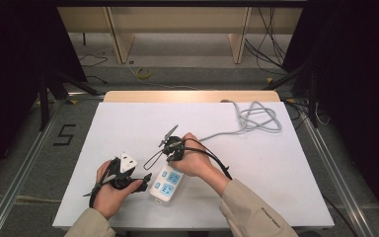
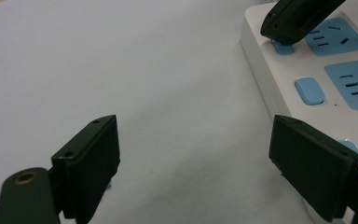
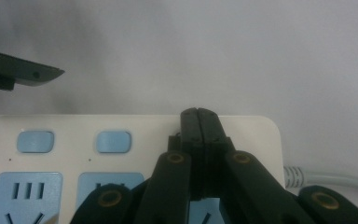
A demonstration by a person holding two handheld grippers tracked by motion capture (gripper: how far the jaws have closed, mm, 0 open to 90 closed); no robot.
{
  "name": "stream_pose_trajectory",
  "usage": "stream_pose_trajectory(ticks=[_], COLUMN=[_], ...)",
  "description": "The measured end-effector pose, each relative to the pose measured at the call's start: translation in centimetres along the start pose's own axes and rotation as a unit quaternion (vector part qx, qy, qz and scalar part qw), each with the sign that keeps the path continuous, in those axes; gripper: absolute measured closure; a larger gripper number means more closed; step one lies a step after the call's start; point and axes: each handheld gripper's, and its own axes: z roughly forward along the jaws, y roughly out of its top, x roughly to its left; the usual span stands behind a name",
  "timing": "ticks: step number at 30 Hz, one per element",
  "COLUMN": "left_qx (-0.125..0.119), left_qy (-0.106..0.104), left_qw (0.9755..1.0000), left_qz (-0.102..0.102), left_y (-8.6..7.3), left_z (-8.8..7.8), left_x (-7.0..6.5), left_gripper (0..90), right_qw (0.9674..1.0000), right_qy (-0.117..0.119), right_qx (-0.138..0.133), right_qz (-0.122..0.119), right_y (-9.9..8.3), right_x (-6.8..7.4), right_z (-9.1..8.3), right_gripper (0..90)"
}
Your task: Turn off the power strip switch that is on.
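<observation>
A white power strip [image 1: 168,183] with blue sockets and blue switch buttons lies near the table's front edge. My right gripper [image 1: 171,162] is shut with nothing between its jaws, and it points down onto the strip. In the right gripper view its tips [image 3: 199,115] rest on the strip [image 3: 135,126], to the right of two blue buttons [image 3: 114,141]. The left gripper view shows that tip [image 2: 292,21] sitting on a blue button [image 2: 282,46]. My left gripper [image 1: 145,181] stands open and empty just left of the strip [image 2: 307,70], low over the table [image 2: 198,158].
The strip's grey cable [image 1: 217,132] runs back to a loose coil [image 1: 259,118] at the table's far right. The white table cover [image 1: 286,168] ends at a wooden rear edge [image 1: 187,95]. Dark stands flank the table.
</observation>
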Motion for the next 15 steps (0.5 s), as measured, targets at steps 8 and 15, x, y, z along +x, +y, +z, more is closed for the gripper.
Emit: stream_pose_trajectory(ticks=[8,15], left_qx=[0.000,0.000], left_qy=[0.000,-0.001], left_qw=[1.0000,1.0000], left_qz=[0.001,0.001], left_y=[0.00,0.00], left_z=[0.05,0.06], left_x=[0.02,0.02], left_gripper=[15.7,15.7], right_qw=[1.0000,1.0000], right_qy=[-0.003,-0.001], right_qx=[-0.001,-0.002], right_qz=[-0.001,0.002], right_y=[-0.02,-0.02], right_x=[0.07,0.03], right_z=[-0.01,-0.01], right_gripper=[90.0,90.0])
